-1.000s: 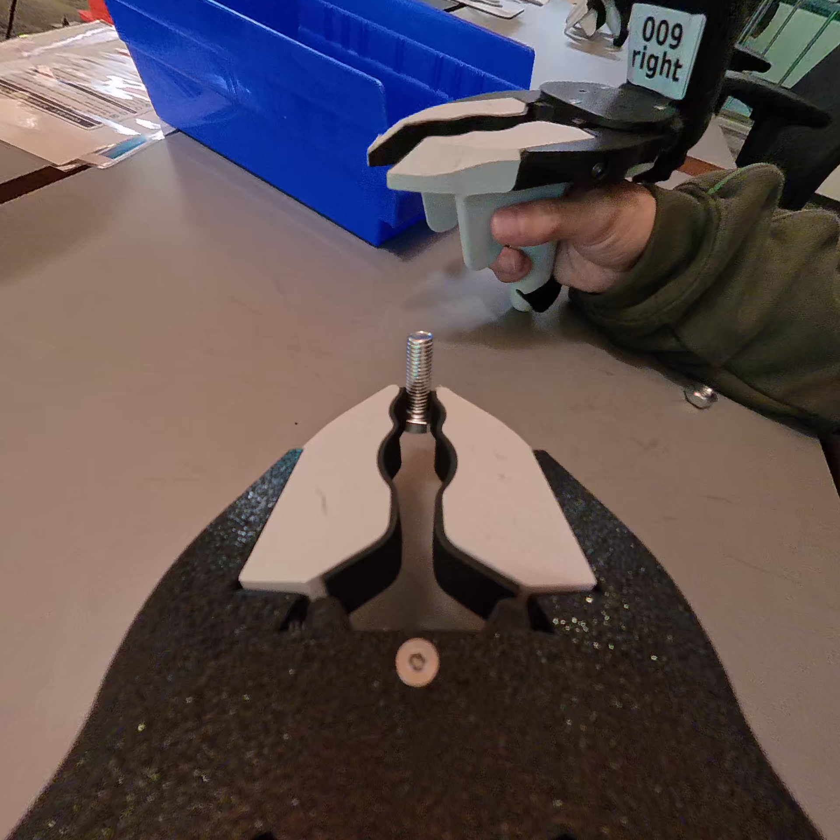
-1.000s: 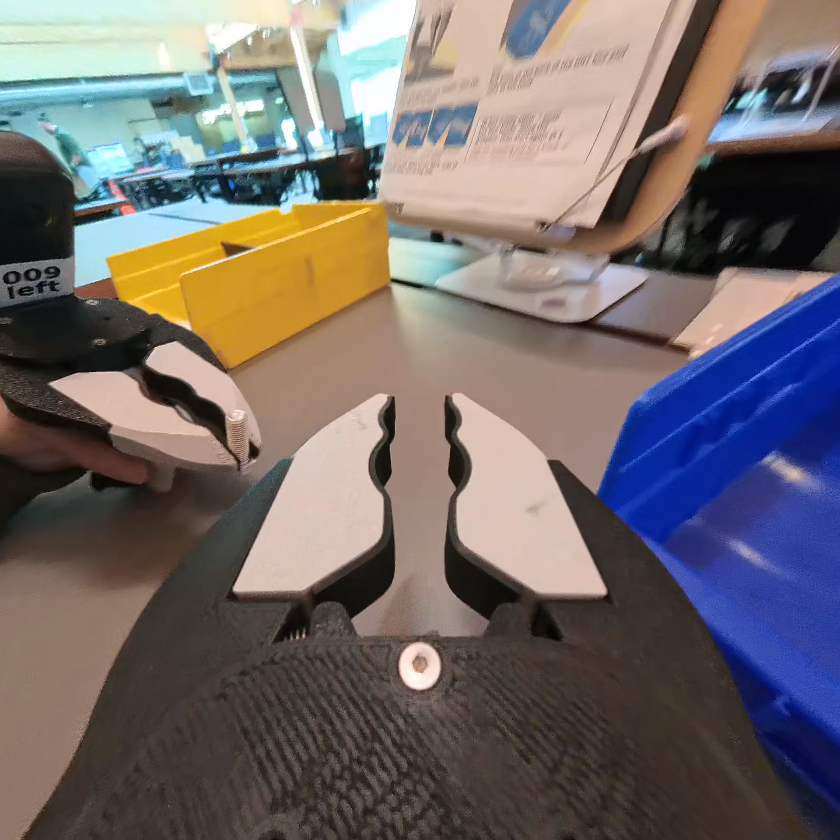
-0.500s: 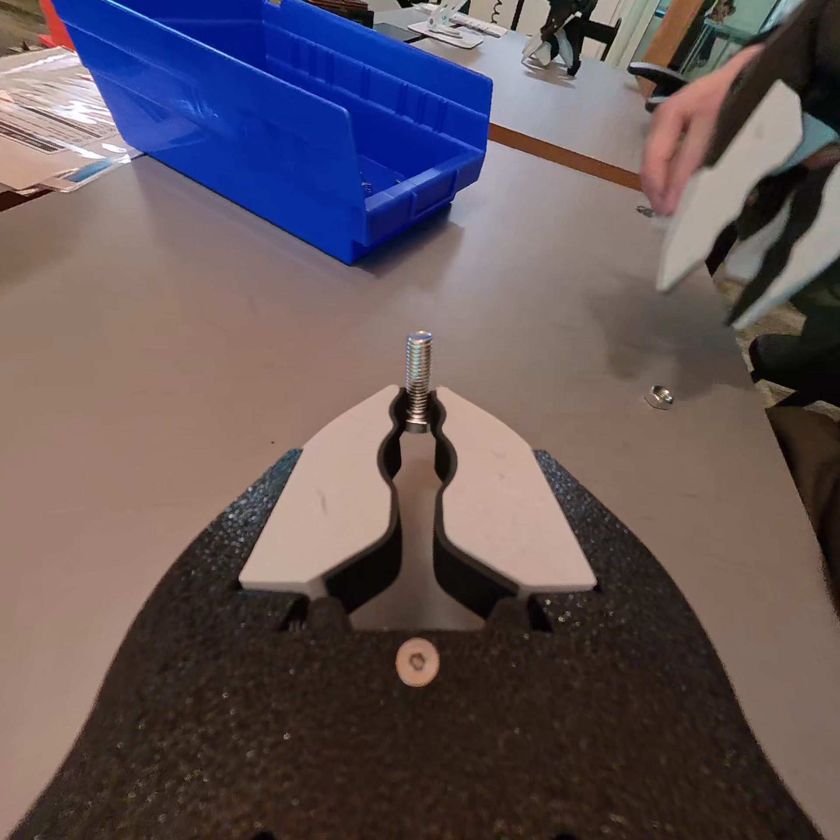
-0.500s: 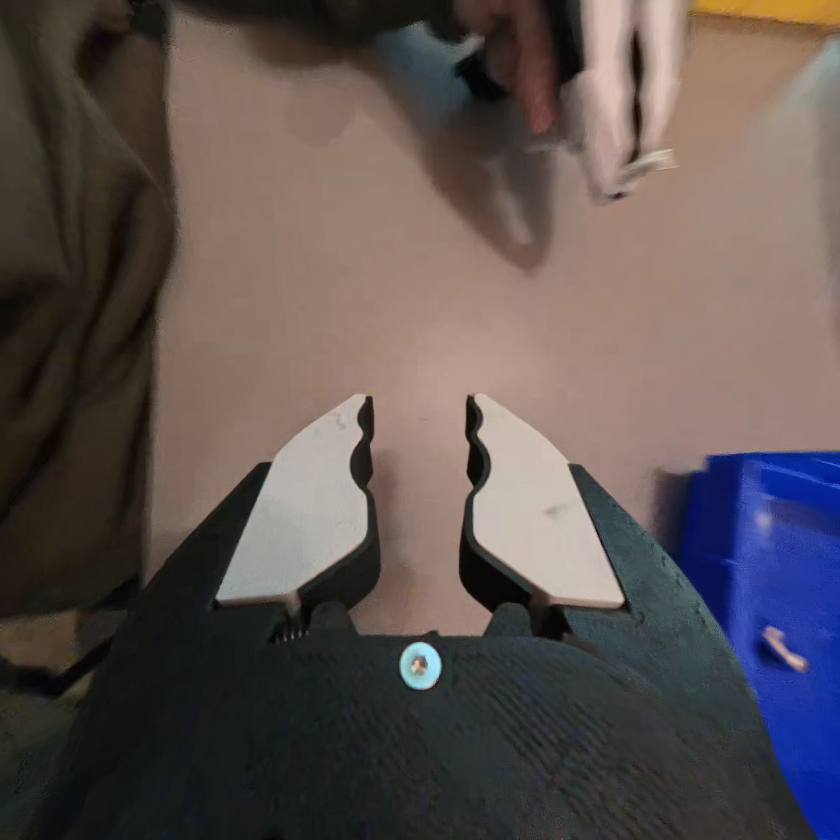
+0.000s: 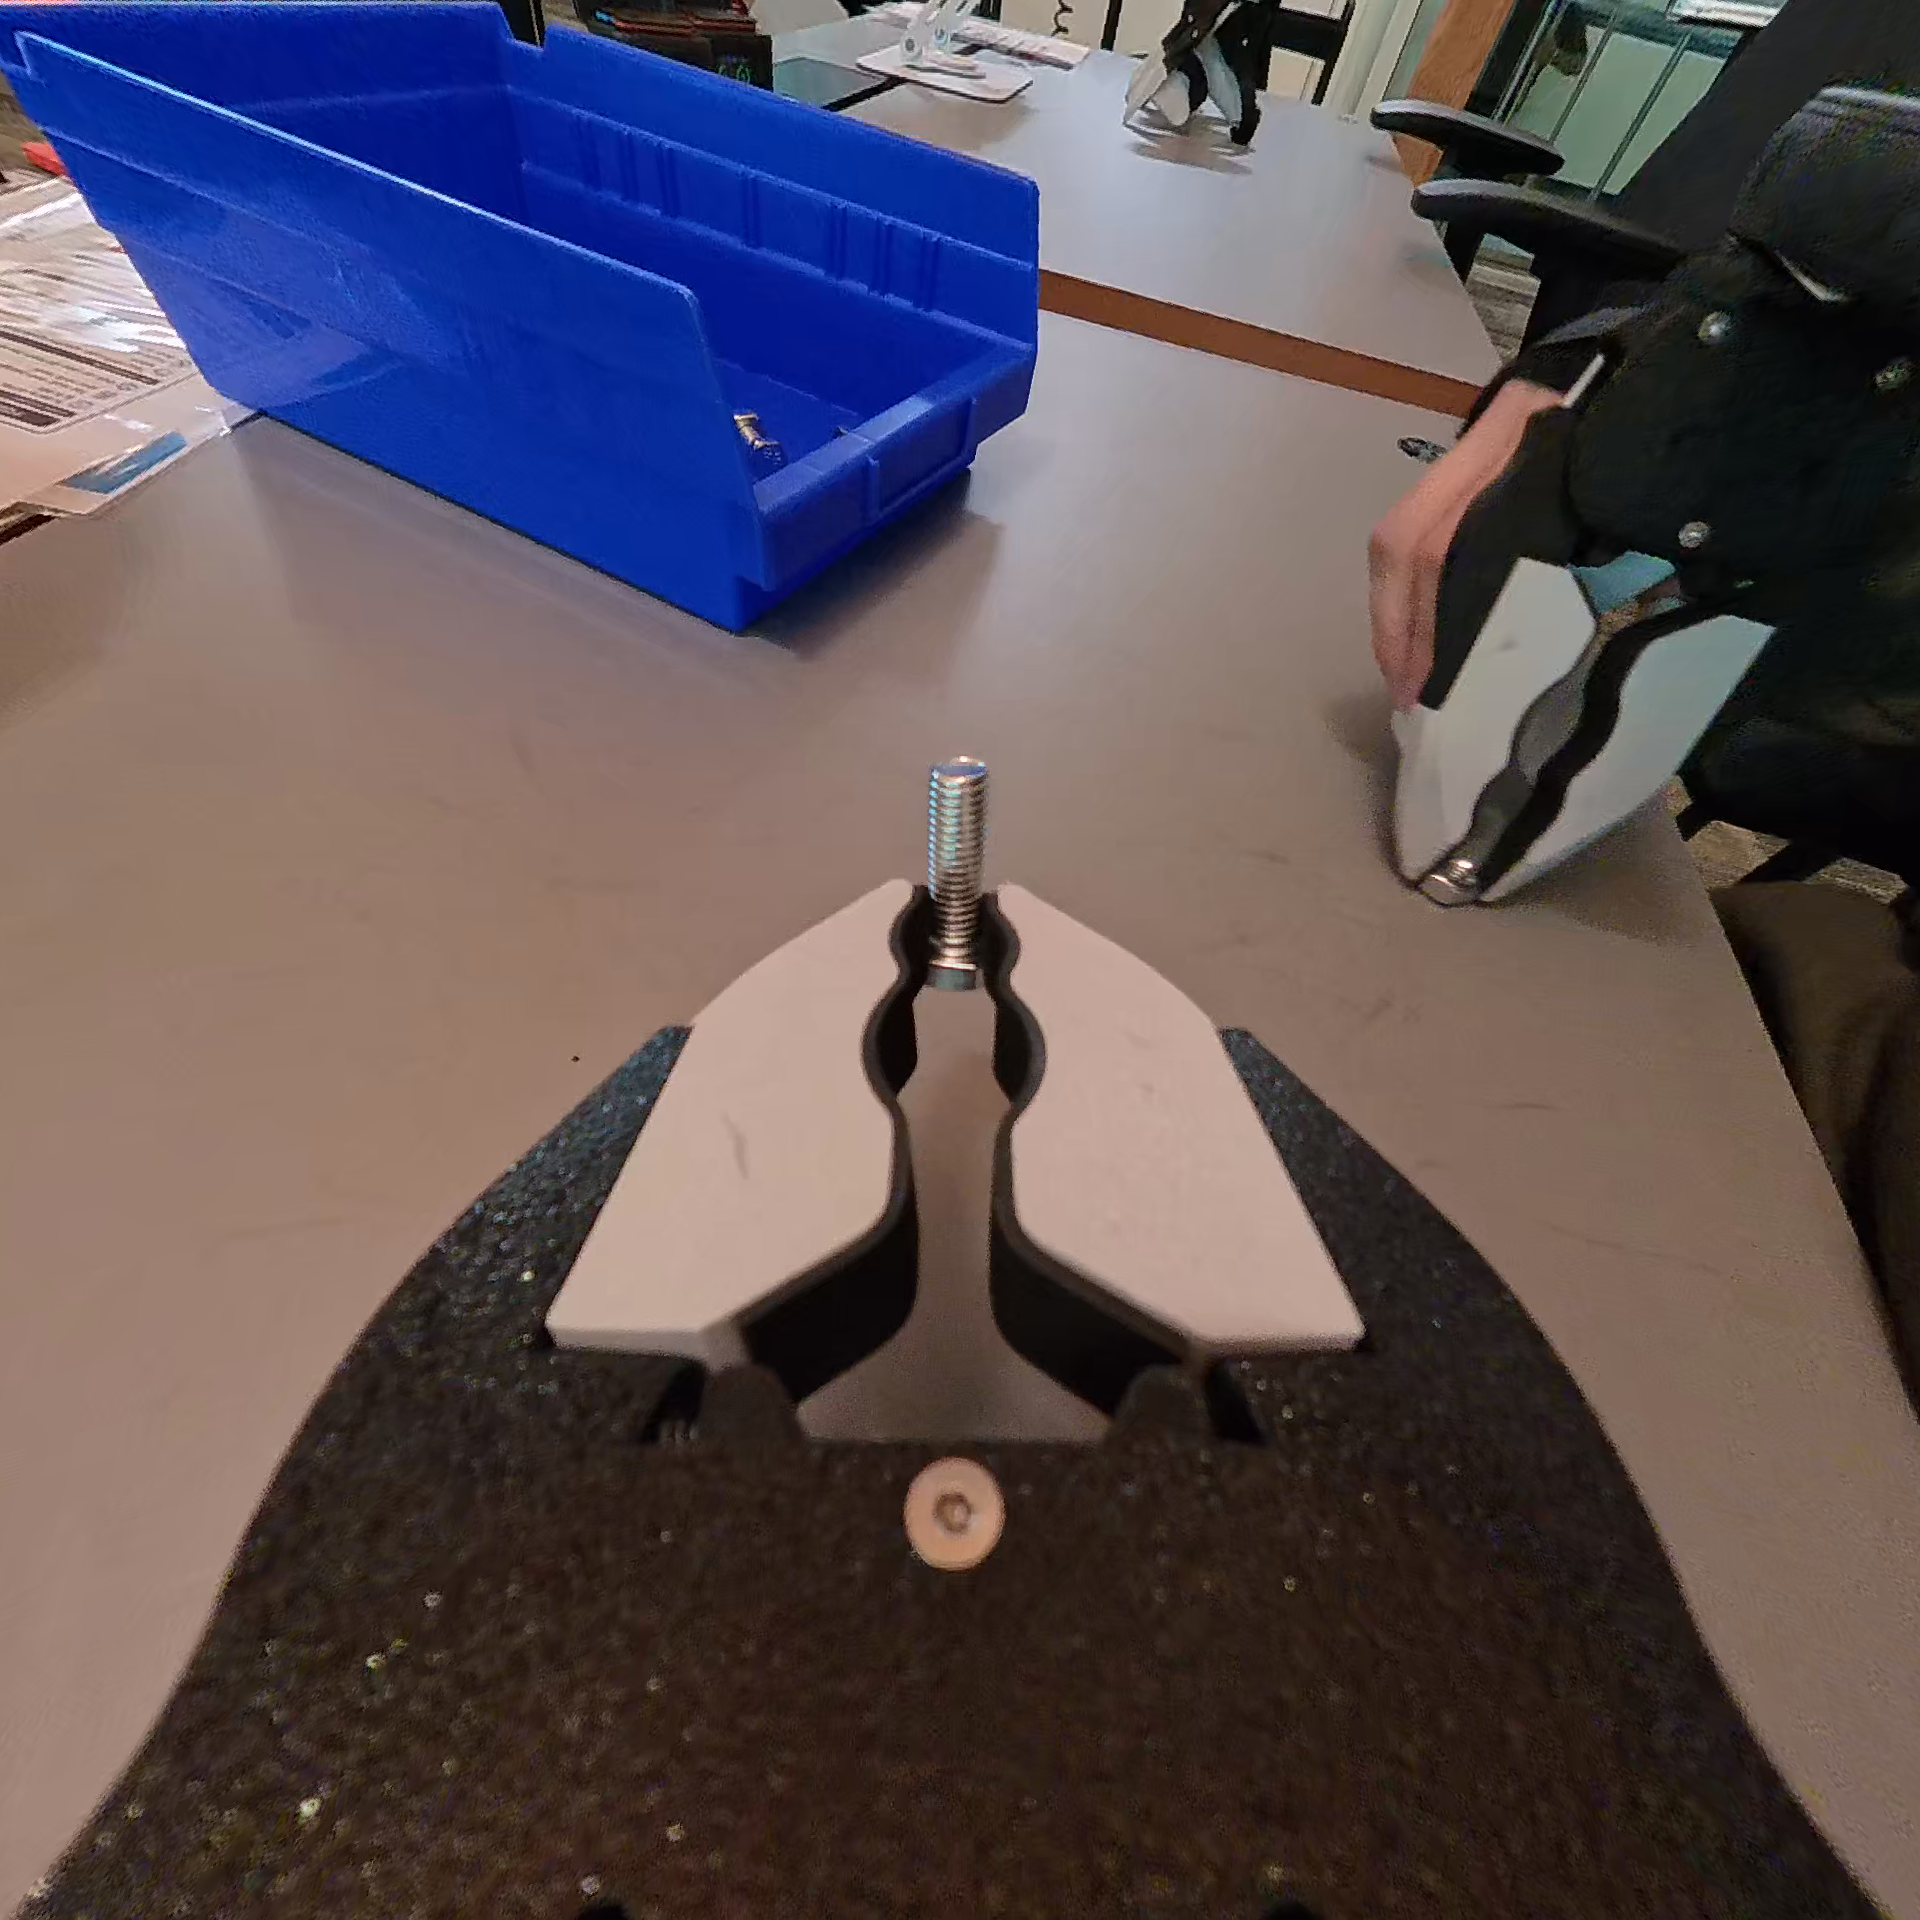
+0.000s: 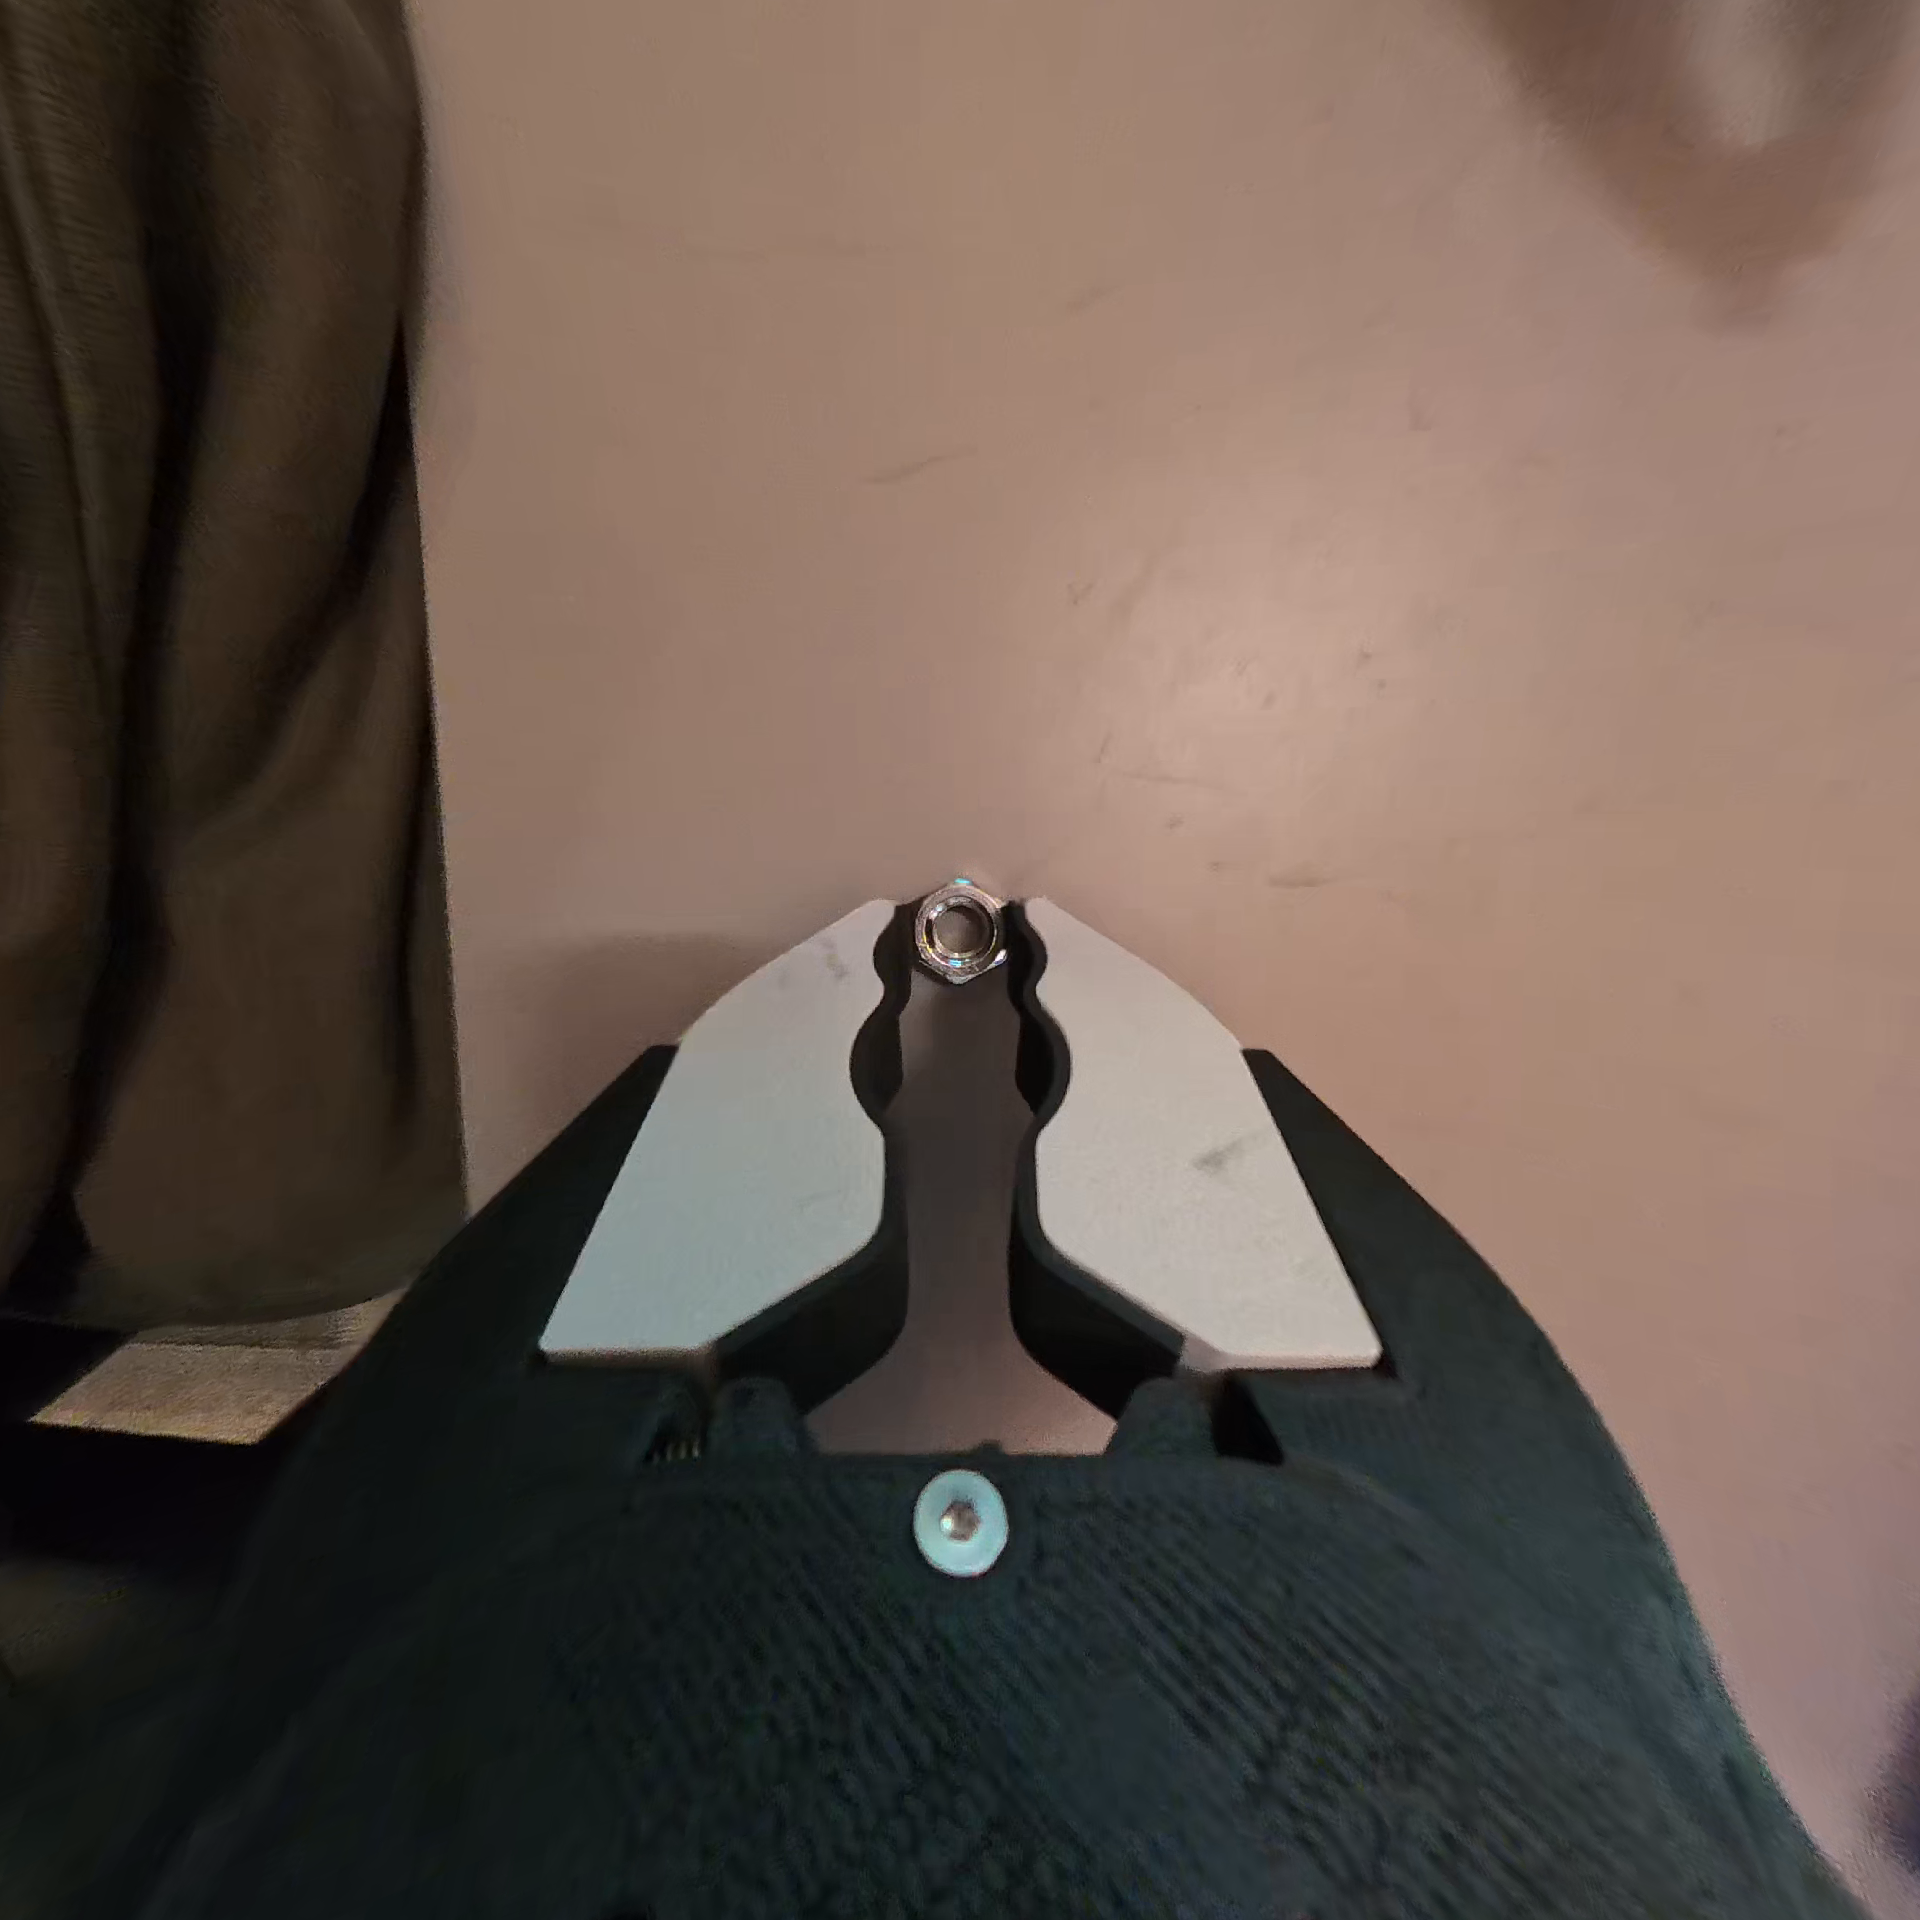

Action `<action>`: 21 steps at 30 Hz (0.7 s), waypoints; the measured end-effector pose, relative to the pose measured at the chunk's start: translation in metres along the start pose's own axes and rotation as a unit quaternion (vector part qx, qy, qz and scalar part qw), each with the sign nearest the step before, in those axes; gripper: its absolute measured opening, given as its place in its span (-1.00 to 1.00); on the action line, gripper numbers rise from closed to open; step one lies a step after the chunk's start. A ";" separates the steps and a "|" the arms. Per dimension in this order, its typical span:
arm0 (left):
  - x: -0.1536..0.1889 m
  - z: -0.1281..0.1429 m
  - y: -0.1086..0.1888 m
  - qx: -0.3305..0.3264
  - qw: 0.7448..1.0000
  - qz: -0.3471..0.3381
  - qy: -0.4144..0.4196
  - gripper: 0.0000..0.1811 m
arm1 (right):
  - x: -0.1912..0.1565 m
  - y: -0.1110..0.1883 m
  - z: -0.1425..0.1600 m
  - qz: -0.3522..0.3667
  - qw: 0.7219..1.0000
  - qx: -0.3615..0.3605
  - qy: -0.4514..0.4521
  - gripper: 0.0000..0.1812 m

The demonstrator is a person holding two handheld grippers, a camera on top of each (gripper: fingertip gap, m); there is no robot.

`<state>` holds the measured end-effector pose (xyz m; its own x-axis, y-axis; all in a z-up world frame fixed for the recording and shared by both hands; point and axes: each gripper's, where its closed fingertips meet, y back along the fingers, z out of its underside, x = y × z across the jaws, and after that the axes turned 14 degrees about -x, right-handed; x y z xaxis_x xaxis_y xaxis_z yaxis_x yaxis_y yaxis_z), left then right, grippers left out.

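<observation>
- Far left in the left wrist view we see printed papers [image 5: 73, 343] lying on the grey table [image 5: 416, 831].
- Next we see a blue plastic open-front bin [image 5: 540, 312] standing on the table; a small metal screw [image 5: 756, 442] lies inside near its front lip.
- At centre we see the left gripper [image 5: 958, 935], black body with pale grey fingers [image 5: 769, 1132], closed on a silver threaded bolt [image 5: 958, 852]. The head sits in the tip notch and the threaded shank sticks out forward past the tips, above the table.
- To the right we see the right gripper [image 5: 1455, 883] pointing down at the table near its right edge, a hand [image 5: 1423, 561] on its grip, tips pinched on a small silver hex nut [image 5: 1452, 881].
- In the right wrist view we confirm it: the gripper [image 6: 958, 935] is clamped on the nut [image 6: 958, 932], which sits between the tips, bore facing the camera, at or just above the table surface [image 6: 1143, 520]; we cannot tell which.
- On that view's left we see an olive-green sleeve [image 6: 208, 623].
</observation>
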<state>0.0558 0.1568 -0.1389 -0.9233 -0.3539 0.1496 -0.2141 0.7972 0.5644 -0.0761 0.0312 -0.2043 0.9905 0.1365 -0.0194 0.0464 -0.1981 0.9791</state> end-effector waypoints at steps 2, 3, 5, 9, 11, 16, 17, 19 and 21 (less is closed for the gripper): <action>0.004 -0.001 -0.001 0.003 1.000 0.010 -0.006 -0.90 | 0.019 0.006 -0.007 0.045 0.999 0.010 0.011 -0.81; 0.007 -0.003 -0.002 0.005 1.000 0.016 -0.013 -0.90 | 0.029 0.012 -0.014 0.059 0.998 0.024 0.018 -0.81; 0.014 -0.006 -0.004 0.014 0.999 0.027 -0.031 -0.90 | 0.048 0.033 -0.038 0.076 0.994 0.067 0.037 -0.81; 0.023 -0.013 -0.001 0.038 0.996 0.021 -0.083 -0.90 | 0.087 0.084 -0.093 0.090 0.978 0.161 0.098 -0.81; 0.020 -0.013 0.001 0.042 0.995 0.007 -0.093 -0.90 | 0.104 0.093 -0.108 0.080 0.976 0.161 0.121 -0.81; 0.011 -0.020 0.013 0.081 0.992 -0.023 -0.097 -0.90 | 0.126 0.101 -0.139 0.061 0.970 0.170 0.164 -0.81; 0.010 -0.022 0.015 0.088 0.991 -0.024 -0.095 -0.90 | 0.128 0.100 -0.141 0.057 0.970 0.167 0.167 -0.81; 0.009 -0.022 0.016 0.089 0.991 -0.028 -0.095 -0.90 | 0.136 0.098 -0.142 0.065 0.972 0.152 0.165 -0.81; 0.009 -0.023 0.015 0.089 0.991 -0.026 -0.096 -0.90 | 0.138 0.098 -0.143 0.073 0.971 0.150 0.171 -0.81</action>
<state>0.0511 0.1547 -0.1104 -0.9496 -0.3106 -0.0429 -0.3000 0.8601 0.4126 0.0465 0.1693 -0.0825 0.8906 0.3898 0.2343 -0.0053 -0.5063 0.8624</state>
